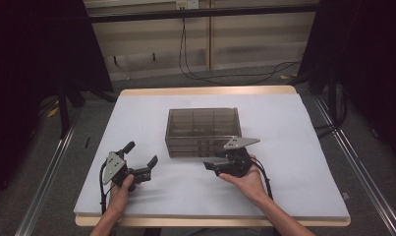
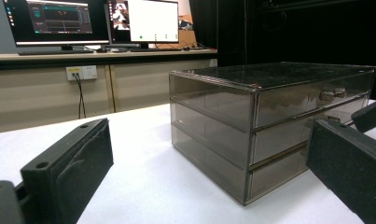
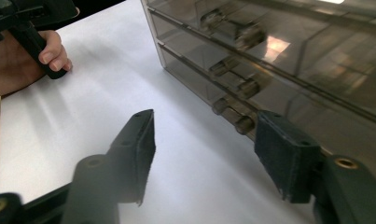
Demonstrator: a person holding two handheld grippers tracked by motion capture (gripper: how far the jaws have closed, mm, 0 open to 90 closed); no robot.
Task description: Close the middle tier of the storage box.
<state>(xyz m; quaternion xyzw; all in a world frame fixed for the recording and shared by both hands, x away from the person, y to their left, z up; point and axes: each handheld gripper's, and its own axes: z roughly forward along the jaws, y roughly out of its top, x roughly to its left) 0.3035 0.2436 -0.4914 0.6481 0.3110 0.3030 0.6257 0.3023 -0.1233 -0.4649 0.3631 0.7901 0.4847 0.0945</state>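
We see a smoky, see-through drawer box point(image 1: 203, 132) standing at the middle of the white-covered counter point(image 1: 294, 162), its three stacked drawers facing us. Our right tongs point(image 1: 211, 165) sit just off the box's front at about 6 o'clock from it, close to the lowest drawer's knobs point(image 3: 232, 116). Their jaws are spread with only bare counter between them, and nothing is pinched. Our left tongs point(image 1: 141, 155) rest on the counter at about 8 o'clock from the box, well apart from it, jaws spread wide and empty. From the left gripper view we look at the box's corner, with monitors point(image 2: 97, 21) on a desk behind.
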